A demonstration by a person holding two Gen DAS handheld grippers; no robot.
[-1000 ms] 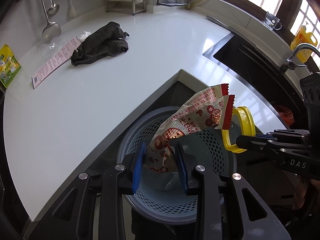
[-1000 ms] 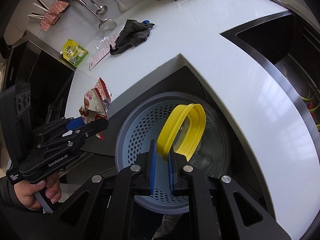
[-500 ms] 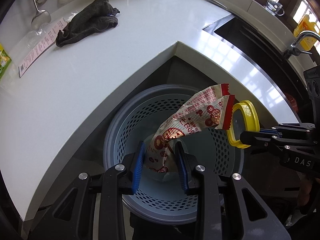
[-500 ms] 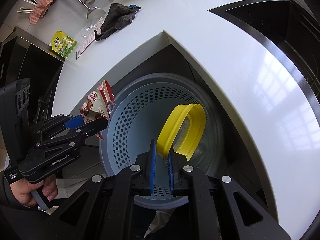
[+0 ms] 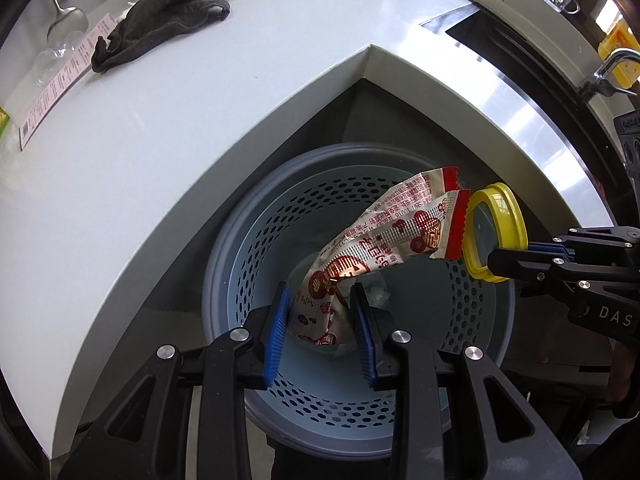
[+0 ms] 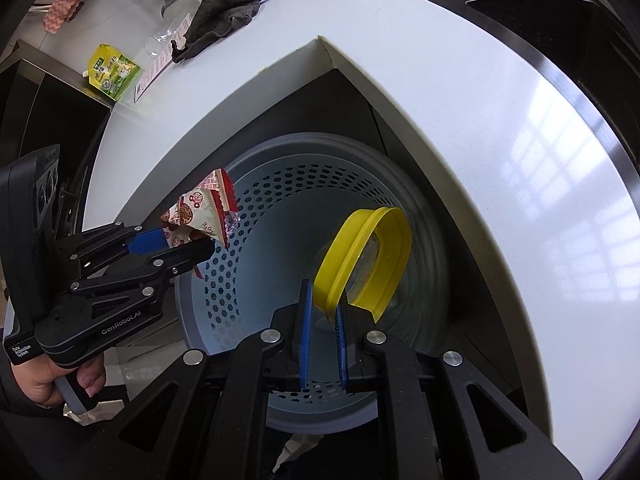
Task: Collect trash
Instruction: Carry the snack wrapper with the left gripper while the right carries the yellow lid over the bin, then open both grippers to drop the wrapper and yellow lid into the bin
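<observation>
1. Snack wrapper (image 5: 384, 240): my left gripper (image 5: 322, 328) has its blue pads clamped on the wrapper's lower end. The rest of it sticks up and out to the right, over the open mouth of the perforated grey-blue bin (image 5: 224, 280) that stands in the notch of the white counter (image 5: 160, 128).
2. I judge the wrapper to be thin, crinkly film: nearly weightless, soft, slick on its printed face. It is creased where my pads press it, so the hold looks sound. A grip near one sealed end, as here, suits it best; the middle would only fold and slide.
3. Being so light, it may cling to a pad or flutter aside when let go, so I would want it well within the bin's rim first.
4. Yellow lid (image 6: 368, 256): my right gripper (image 6: 322, 344) is nipped shut on the lid's rim, holding it edge-on above the bin's inside.
5. The lid looks like stiff plastic with a clear centre: light, rigid, smooth. The raised rim is the only sensible place to pinch it, and a narrow pinch could let it swivel.
6. Neither piece looks fragile; a drop into the bin should harm nothing.
7. On the counter lie a dark cloth (image 5: 160, 24) and a paper slip (image 5: 60, 80), well apart from the bin.
</observation>
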